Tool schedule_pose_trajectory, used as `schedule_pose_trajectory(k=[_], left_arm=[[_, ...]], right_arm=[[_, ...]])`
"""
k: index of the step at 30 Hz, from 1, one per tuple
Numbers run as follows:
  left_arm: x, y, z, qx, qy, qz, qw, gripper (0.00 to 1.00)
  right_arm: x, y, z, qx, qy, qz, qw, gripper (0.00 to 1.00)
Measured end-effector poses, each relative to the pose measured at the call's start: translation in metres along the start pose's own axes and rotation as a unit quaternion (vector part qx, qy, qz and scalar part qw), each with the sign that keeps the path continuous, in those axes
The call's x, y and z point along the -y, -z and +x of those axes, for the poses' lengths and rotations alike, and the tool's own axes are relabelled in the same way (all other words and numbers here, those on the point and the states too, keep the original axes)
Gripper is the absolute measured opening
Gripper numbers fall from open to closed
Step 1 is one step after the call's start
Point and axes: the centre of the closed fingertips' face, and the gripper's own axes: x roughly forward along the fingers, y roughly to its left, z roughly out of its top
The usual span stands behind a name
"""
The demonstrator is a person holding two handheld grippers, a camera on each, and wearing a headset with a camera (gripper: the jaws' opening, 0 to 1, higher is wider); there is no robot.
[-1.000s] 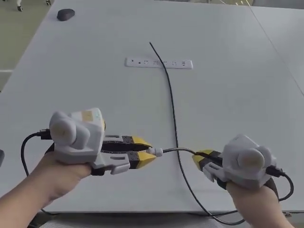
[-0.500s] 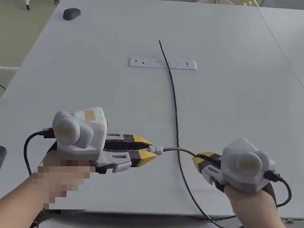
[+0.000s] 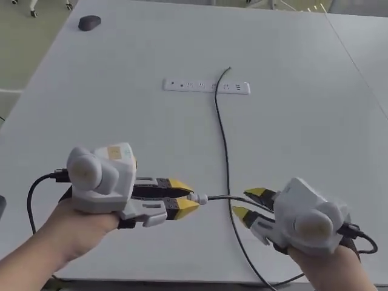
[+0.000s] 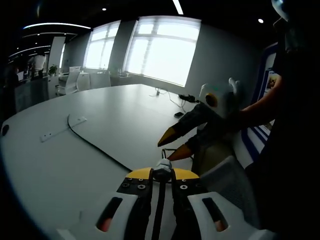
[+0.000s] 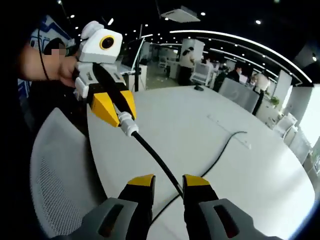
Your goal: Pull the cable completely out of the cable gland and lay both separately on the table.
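Note:
My left gripper (image 3: 189, 203) is shut on the white cable gland (image 3: 197, 197), which pokes out of its yellow tips just above the table's near edge. In the left gripper view the gland (image 4: 162, 168) sits pinched between the tips. The black cable (image 3: 222, 139) leaves the gland to the right and passes between the parted yellow fingers of my right gripper (image 3: 247, 202), which is open. The right gripper view has the cable (image 5: 156, 156) running from the gland (image 5: 129, 125) down into the gap of the right gripper (image 5: 168, 181). The cable's long part lies across the table to the power strip.
A white power strip (image 3: 182, 85) lies mid-table, with the cable end (image 3: 228, 68) curving over it. A dark mouse (image 3: 90, 22) sits at the far left corner. A grey mesh chair (image 5: 55, 175) stands below the near table edge (image 3: 182, 280). People stand in the background office.
My right gripper has opened: it was shut on the cable near the gland, and its fingers are now spread around it. The cable's far end has shifted right over the power strip.

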Motion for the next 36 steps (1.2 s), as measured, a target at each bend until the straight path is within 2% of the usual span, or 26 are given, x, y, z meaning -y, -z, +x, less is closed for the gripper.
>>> schedule_pose_trajectory(k=[1,3,6,15,18,26,31,36], left_arm=[[0.000,0.000,0.000,-0.001,0.001,0.001,1.0000,0.15],[0.000,0.000,0.000,-0.002,0.002,0.001,1.0000,0.15],[0.000,0.000,0.000,-0.003,0.004,0.001,1.0000,0.15],[0.001,0.001,0.002,-0.003,0.004,-0.002,1.0000,0.15],[0.001,0.001,0.002,-0.002,0.004,-0.002,1.0000,0.14],[0.000,0.000,0.003,0.000,0.002,-0.002,1.0000,0.14],[-0.002,-0.002,0.001,0.004,-0.001,-0.002,1.0000,0.14],[-0.003,-0.003,0.001,0.005,-0.001,-0.002,1.0000,0.14]], right_arm=[[-0.005,-0.006,0.001,-0.001,-0.005,-0.027,0.9996,0.18],[-0.014,-0.014,0.005,0.001,-0.018,-0.055,0.9983,0.18],[-0.020,-0.021,0.010,-0.003,-0.017,-0.097,0.9951,0.14],[-0.027,-0.034,0.012,0.013,-0.020,-0.119,0.9925,0.06],[-0.029,-0.034,0.011,0.016,-0.018,-0.137,0.9902,0.04],[-0.023,-0.030,0.013,0.009,-0.017,-0.117,0.9929,0.01],[-0.016,-0.025,0.012,0.006,-0.013,-0.092,0.9956,0.01],[-0.008,-0.017,0.012,0.001,-0.009,-0.044,0.9990,0.01]])
